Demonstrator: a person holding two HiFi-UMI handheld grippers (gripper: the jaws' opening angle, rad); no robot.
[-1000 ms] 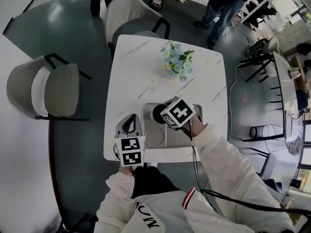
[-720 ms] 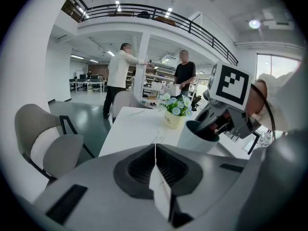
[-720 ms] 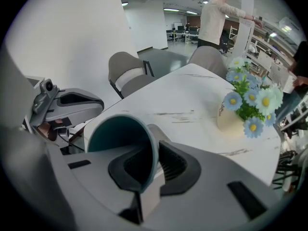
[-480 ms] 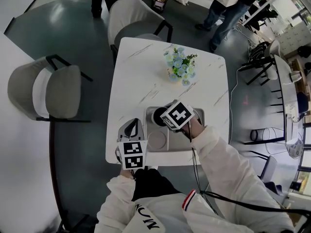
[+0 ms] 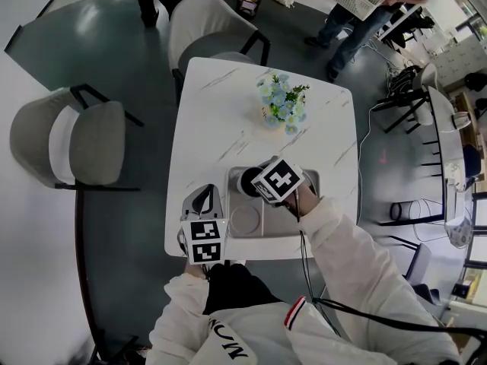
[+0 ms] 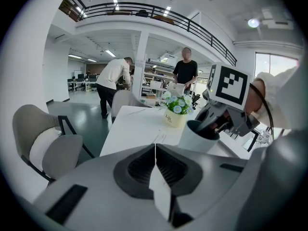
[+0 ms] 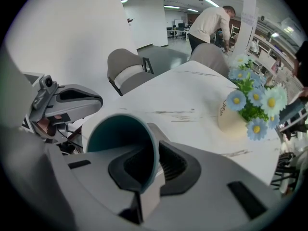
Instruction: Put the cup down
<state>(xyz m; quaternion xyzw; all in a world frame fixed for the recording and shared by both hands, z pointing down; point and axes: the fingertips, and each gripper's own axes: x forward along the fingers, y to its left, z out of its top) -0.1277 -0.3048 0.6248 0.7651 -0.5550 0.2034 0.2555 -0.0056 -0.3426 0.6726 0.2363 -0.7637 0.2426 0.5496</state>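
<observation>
A white cup (image 5: 246, 182) with a dark teal inside hangs over the far left part of a grey tray (image 5: 280, 223) on the white marble table (image 5: 221, 112). My right gripper (image 5: 256, 186) points steeply down and is shut on the cup's rim; in the right gripper view the wall of the cup (image 7: 120, 134) sits pinched between the jaws of that gripper (image 7: 150, 171). A round saucer (image 5: 245, 219) lies in the tray just in front of the cup. My left gripper (image 5: 202, 199) rests at the tray's left, its jaws pressed together with nothing between them. It looks at the cup (image 6: 198, 136).
A pot of blue and white flowers (image 5: 280, 106) stands beyond the tray near the table's middle. Grey chairs stand at the left (image 5: 76, 143) and at the far side (image 5: 209, 21). People stand at the back of the room. Cables and office chairs are at the right.
</observation>
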